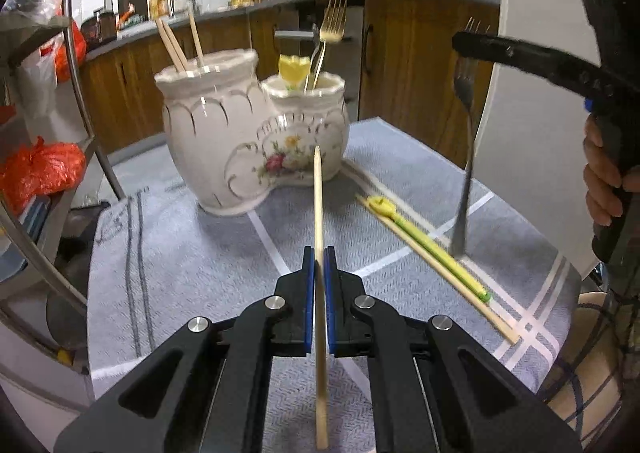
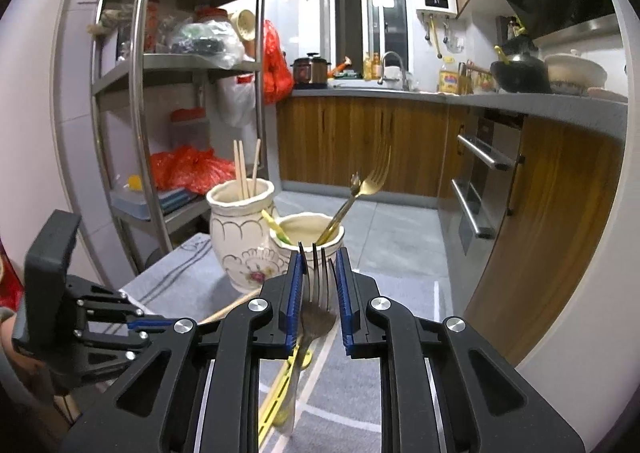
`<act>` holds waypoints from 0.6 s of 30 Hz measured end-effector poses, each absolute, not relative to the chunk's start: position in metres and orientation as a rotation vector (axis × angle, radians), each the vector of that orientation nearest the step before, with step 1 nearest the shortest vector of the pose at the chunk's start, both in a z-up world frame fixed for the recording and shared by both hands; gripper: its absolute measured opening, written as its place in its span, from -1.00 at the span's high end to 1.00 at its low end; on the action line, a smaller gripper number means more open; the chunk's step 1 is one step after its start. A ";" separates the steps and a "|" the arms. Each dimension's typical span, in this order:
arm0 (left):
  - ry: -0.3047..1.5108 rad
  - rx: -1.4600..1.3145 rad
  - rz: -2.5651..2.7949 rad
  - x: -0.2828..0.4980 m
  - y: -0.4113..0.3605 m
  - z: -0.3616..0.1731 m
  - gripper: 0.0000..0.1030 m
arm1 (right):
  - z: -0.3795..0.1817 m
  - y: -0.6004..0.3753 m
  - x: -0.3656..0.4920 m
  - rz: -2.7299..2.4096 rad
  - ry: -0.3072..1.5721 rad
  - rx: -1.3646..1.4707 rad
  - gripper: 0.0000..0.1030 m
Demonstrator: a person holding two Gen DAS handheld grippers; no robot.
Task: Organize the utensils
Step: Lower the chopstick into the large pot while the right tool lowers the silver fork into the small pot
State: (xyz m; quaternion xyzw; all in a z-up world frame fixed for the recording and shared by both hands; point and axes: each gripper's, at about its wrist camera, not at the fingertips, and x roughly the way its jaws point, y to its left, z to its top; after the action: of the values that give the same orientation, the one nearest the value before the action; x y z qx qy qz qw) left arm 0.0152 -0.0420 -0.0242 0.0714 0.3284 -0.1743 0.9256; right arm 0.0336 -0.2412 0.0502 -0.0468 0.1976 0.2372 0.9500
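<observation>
The white ceramic holder [image 1: 236, 125] stands on the grey cloth [image 1: 180, 253]; the right gripper [image 2: 318, 293] clamps a steel fork [image 2: 316, 301] by its head, the long handle hanging, so it may swing or slip; the left gripper [image 1: 319, 273] pinches one chopstick [image 1: 319, 213], which may pivot and miss the taller compartment.

Counting around the white double holder [image 1: 240, 133]: three wooden chopsticks [image 1: 176, 45] stand in its taller pot, one more [image 1: 319, 213] is clamped in the left tool [image 1: 319, 265] in front of it, and one [image 1: 436, 261] lies on the cloth to its right: five in all. Forks make three: two [image 1: 326, 41] in the lower pot and one steel fork [image 1: 466, 157] in the right tool [image 2: 319, 285]. Yellow-green plastic utensils make two: one [image 1: 294, 69] in the lower pot, one [image 1: 432, 245] on the cloth.
</observation>
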 end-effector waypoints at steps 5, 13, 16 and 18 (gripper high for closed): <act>0.615 0.118 -0.360 0.014 -0.033 -0.021 0.91 | 0.053 -0.238 0.029 0.474 0.382 -0.113 0.90; 0.562 0.095 -0.373 0.012 -0.029 -0.017 0.91 | 0.057 -0.234 0.023 0.457 0.368 -0.145 0.93; 0.499 0.060 -0.388 0.008 -0.023 -0.011 0.91 | 0.063 -0.238 0.018 0.447 0.348 -0.141 0.92; 0.450 0.036 -0.390 0.004 -0.018 -0.006 0.91 | 0.066 -0.237 0.016 0.435 0.336 -0.144 0.93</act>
State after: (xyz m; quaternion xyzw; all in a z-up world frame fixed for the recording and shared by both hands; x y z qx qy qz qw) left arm 0.0045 -0.0180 -0.0061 0.0177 0.2216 -0.1923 0.9558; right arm 0.0157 -0.2372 0.0658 -0.0712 0.1659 0.2148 0.9598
